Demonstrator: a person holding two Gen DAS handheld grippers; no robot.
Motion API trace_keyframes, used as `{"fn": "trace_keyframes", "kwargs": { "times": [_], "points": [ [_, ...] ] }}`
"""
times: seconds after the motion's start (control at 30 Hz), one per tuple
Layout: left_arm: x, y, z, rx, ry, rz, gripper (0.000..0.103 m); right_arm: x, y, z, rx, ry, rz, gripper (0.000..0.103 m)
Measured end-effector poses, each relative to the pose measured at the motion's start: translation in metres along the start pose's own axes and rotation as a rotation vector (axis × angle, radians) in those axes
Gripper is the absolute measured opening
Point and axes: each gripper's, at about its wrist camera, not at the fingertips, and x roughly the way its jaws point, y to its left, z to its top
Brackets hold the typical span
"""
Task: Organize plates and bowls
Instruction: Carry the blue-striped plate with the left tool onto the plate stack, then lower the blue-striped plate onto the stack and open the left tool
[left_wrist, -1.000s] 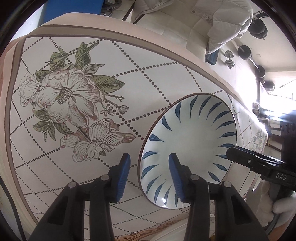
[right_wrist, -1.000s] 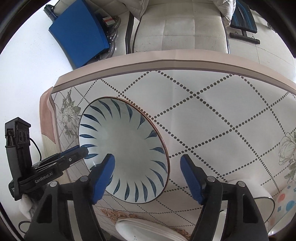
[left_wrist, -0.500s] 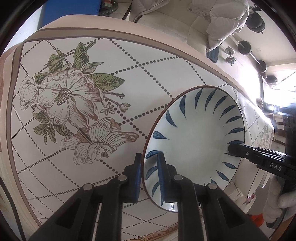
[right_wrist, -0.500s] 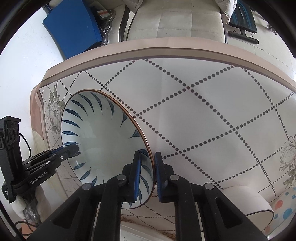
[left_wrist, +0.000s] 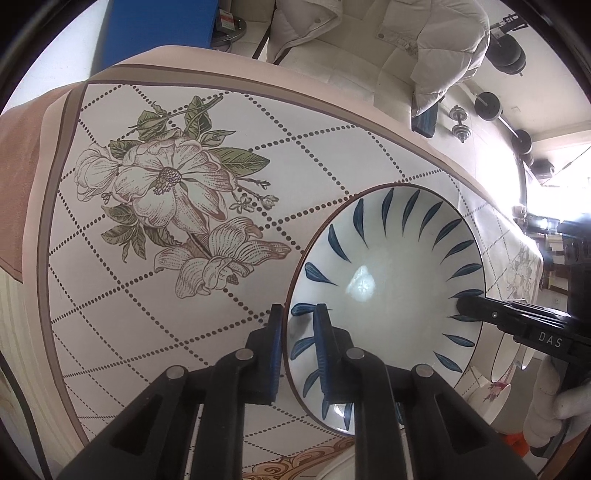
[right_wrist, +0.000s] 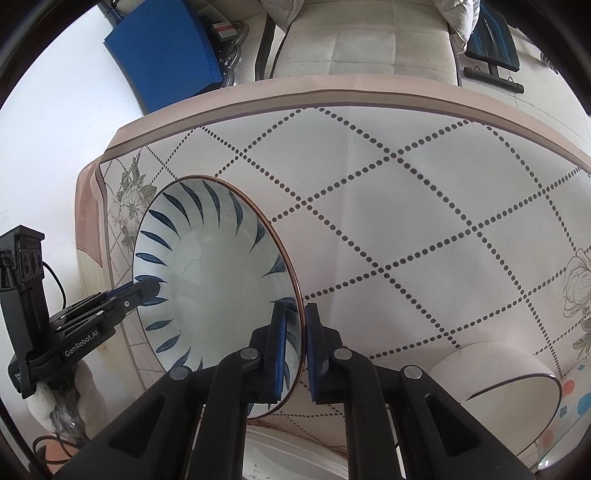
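We had both tongs, left tongs (left_wrist: 298, 347) and right tongs (right_wrist: 295, 350), just clamped on opposite rims of the blue-leaf bowl (left_wrist: 384, 291) over the desk (left_wrist: 155, 295), and next we needed a level carry onto the stack.

A home living room. Under the grippers lies a table with a floral tablecloth (left_wrist: 177, 192). Beyond its far edge stands a cream sofa (right_wrist: 362, 40) with a puffy jacket (left_wrist: 436, 48) on it; dumbbells (left_wrist: 460, 120) lie on the floor farther right.
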Motion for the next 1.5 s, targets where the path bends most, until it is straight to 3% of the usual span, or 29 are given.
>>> {"fn": "trace_keyframes", "kwargs": {
  "times": [0.3,0.53,0.77,1.0,1.23,1.5],
  "points": [
    [-0.044,-0.009,-0.041,0.018,-0.047,-0.02,0.013,-0.031,0.016,-0.037,-0.029,-0.045,0.028,0.011],
    [-0.072,-0.028,-0.089,0.063,-0.082,-0.013,0.013,-0.06,0.02,-0.094,-0.047,-0.082,0.048,0.011],
    [-0.055,-0.051,-0.144,0.092,-0.042,-0.014,0.013,-0.063,0.001,-0.164,-0.025,-0.092,0.071,0.011],
    [-0.018,-0.064,-0.184,0.119,0.03,0.007,0.013,-0.04,-0.032,-0.222,0.008,-0.066,0.055,0.011],
    [0.011,-0.073,-0.201,0.152,0.076,0.056,0.013,-0.014,-0.058,-0.254,0.038,-0.036,0.042,0.011],
    [0.029,-0.081,-0.207,0.158,0.104,0.096,0.013,0.001,-0.06,-0.254,0.028,-0.011,0.005,0.011]
  ]
}}
